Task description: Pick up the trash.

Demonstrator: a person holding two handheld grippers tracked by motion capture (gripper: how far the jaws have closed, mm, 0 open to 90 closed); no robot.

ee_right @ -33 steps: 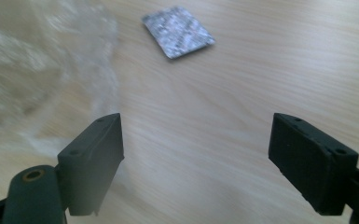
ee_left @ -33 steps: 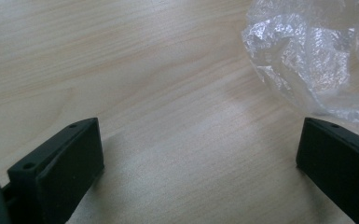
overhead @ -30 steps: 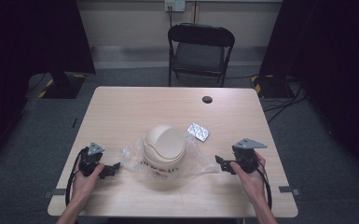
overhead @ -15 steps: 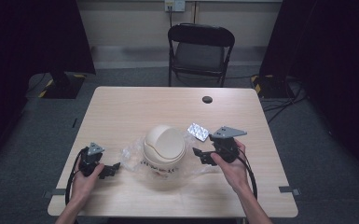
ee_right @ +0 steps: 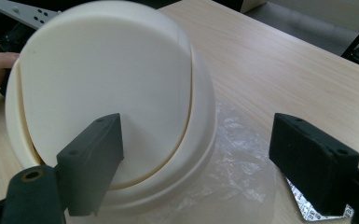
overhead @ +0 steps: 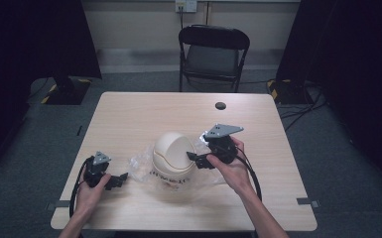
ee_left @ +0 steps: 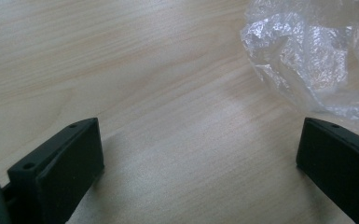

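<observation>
Two hand-held grippers, both agape: right hand-held gripper (overhead: 194, 157) at cream swing-lid bin (overhead: 173, 153), mid-desk (overhead: 129, 114) on clear bag (ee_left: 307, 56); likely lid press—approach squarely. Left hand-held gripper (overhead: 121, 178) idle, lower left.

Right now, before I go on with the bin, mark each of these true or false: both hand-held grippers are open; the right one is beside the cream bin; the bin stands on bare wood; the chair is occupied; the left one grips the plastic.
1. Both are open: true. The left hand-held gripper and right hand-held gripper have jaws apart.
2. Right one beside the cream bin: true.
3. Bin on bare wood: false. It sits on the clear plastic bag.
4. Chair occupied: false. Its seat is empty.
5. Left one grips the plastic: false. Its jaws hold nothing; the bag lies ahead of them.
</observation>
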